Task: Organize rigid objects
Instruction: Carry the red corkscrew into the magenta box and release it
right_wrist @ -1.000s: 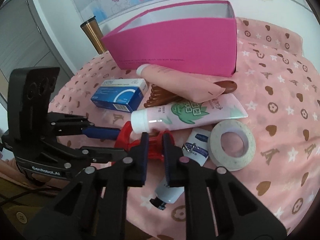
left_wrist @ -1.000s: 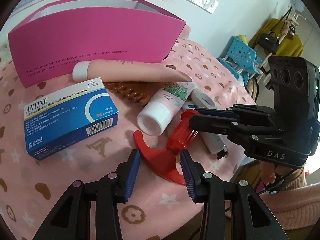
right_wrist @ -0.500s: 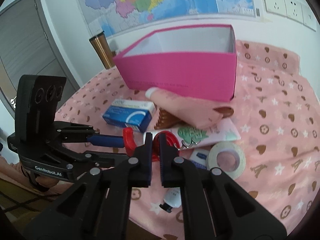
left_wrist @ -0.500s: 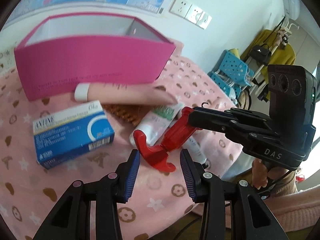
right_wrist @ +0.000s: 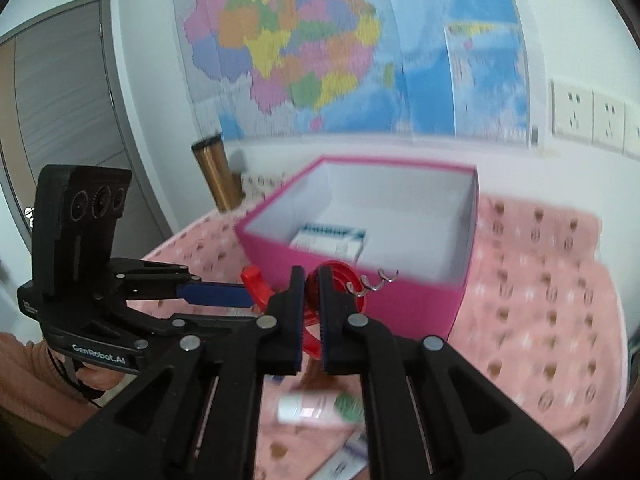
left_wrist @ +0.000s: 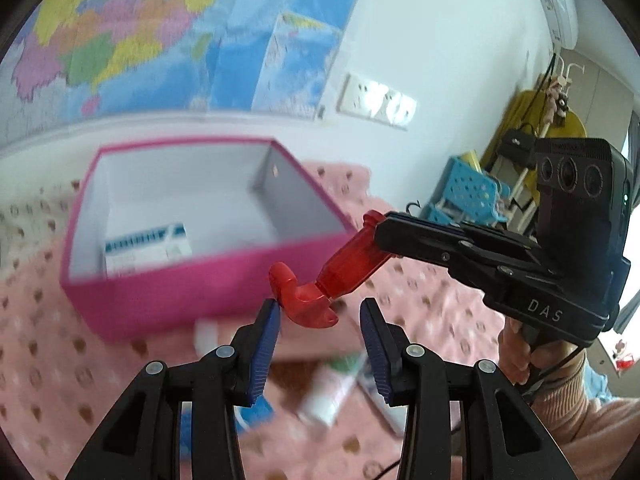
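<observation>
Now lifted clear of the pink tablecloth (left_wrist: pixel 420 292), the red corkscrew (left_wrist: pixel 340 268), clamped in the right gripper (right_wrist: pixel 311 308), hangs before the pink box (left_wrist: pixel 208 276), ready for dropping in; the left gripper (left_wrist: pixel 318 350) gapes empty alongside.

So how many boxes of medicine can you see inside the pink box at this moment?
1. A white and blue carton lies on the floor of the pink box, near its front wall. The wall may hide more.
</observation>
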The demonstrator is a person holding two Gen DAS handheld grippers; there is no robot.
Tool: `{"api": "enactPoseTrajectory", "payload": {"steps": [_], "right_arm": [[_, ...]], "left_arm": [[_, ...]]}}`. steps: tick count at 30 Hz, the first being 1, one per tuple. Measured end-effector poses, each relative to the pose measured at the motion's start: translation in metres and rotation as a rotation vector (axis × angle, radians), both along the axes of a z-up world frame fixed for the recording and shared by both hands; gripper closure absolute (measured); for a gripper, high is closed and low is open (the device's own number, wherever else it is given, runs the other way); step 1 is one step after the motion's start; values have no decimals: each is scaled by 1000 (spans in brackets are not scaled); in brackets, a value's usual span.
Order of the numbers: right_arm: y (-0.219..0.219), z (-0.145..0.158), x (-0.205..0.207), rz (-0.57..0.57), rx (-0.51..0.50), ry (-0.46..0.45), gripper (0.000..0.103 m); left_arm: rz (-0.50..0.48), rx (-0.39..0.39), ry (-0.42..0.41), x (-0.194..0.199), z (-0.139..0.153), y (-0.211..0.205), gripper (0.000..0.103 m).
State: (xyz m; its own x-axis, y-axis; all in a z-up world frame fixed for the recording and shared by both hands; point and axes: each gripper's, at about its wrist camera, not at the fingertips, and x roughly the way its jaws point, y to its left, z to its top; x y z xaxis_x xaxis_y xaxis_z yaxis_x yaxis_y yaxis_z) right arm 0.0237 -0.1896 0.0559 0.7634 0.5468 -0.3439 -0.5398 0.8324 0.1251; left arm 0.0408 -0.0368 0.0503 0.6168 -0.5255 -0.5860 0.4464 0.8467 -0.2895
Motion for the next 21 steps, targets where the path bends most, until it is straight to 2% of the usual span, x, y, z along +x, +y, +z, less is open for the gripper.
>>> {"api": "enactPoseTrajectory", "payload": {"steps": [5,10,21], "right_arm": [[-6,21,35,-10,43,-14,95],[-10,24,65,-17,83,10,95],[-21,-16,125,-53,134,192,95]], "left_arm": [[20,15,-18,36,14,0,62],[38,41,2,69,12,4,62],[43,98,108,116,-21,-4,62]]}}
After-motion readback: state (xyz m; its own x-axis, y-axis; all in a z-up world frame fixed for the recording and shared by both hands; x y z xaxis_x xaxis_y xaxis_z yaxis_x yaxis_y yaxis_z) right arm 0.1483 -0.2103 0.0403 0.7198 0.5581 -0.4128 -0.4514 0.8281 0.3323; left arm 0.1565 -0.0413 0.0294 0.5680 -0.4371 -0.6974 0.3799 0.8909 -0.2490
